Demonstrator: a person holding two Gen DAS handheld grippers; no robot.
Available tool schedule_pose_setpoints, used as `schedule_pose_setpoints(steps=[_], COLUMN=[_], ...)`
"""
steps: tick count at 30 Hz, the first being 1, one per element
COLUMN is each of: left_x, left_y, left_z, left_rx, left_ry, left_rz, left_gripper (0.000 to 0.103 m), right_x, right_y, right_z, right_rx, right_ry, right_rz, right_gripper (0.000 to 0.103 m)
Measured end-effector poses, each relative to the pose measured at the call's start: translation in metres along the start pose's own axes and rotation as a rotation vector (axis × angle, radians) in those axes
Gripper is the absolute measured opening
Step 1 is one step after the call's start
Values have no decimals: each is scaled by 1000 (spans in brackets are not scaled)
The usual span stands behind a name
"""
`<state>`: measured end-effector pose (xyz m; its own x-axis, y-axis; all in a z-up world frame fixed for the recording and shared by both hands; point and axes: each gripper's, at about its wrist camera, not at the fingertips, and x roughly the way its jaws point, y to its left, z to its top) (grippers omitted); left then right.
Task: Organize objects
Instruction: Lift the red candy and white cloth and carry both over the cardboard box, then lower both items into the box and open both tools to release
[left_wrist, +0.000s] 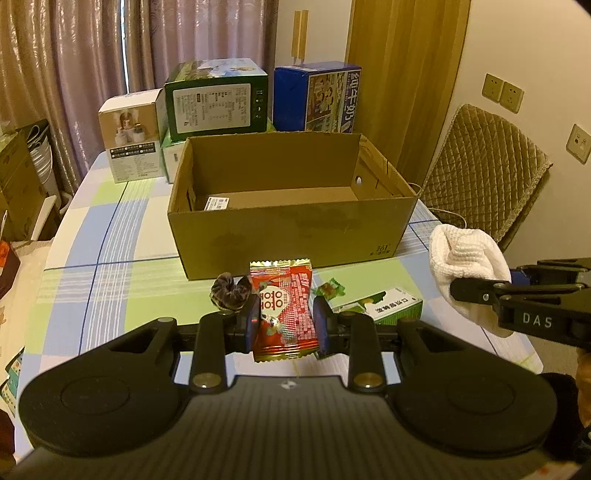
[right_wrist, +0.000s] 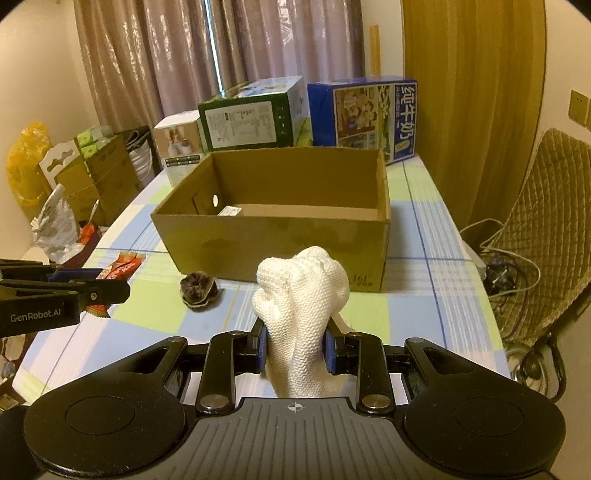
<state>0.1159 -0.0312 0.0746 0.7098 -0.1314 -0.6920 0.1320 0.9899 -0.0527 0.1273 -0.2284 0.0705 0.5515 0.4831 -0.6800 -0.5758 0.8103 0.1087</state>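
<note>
left wrist view: our left gripper (left_wrist: 285, 320) fingers clamp red snack packet (left_wrist: 283, 308); right gripper (right_wrist: 297, 349) fingers clamp white cloth (right_wrist: 303, 310). we hold both above surface (right_wrist: 410, 291), facing open cardboard box (right_wrist: 273, 236), likely for drop-in.

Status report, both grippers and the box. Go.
Left gripper shut on red snack packet. Right gripper shut on white cloth. Cardboard box open, ahead of both. Brown scrunchie on the table, not blocking.

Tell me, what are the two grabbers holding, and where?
The left gripper pinches a red snack packet across its middle. The right gripper squeezes a white cloth near its lower part.
</note>
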Motion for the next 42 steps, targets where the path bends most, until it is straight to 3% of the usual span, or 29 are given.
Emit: schedule_pose_setpoints(steps=[11,20,24,30,35,42], left_x=[19,41,57,85,113,143], left_y=[5,19,26,32,36,40], left_z=[32,77,106,144,162,162], left_rx=[20,28,45,38,52,65], left_ry=[-5,-9,-7,20,50,87], left_rz=[-9,-13,3,-11,4,8], left_gripper=[26,26,26,26,26,26], right_x=[15,33,46,84,115,145], right_y=[-10,-27,-23,-28,-36,-46], right_z=[28,87,118,152,162,160], right_rx=[-10,10,-39,-8,8,29], right_ry=[-9,-17,-25,23,64,105], right_rz=[3,54,51,98,80,79], right_gripper=[26,26,26,26,26,26])
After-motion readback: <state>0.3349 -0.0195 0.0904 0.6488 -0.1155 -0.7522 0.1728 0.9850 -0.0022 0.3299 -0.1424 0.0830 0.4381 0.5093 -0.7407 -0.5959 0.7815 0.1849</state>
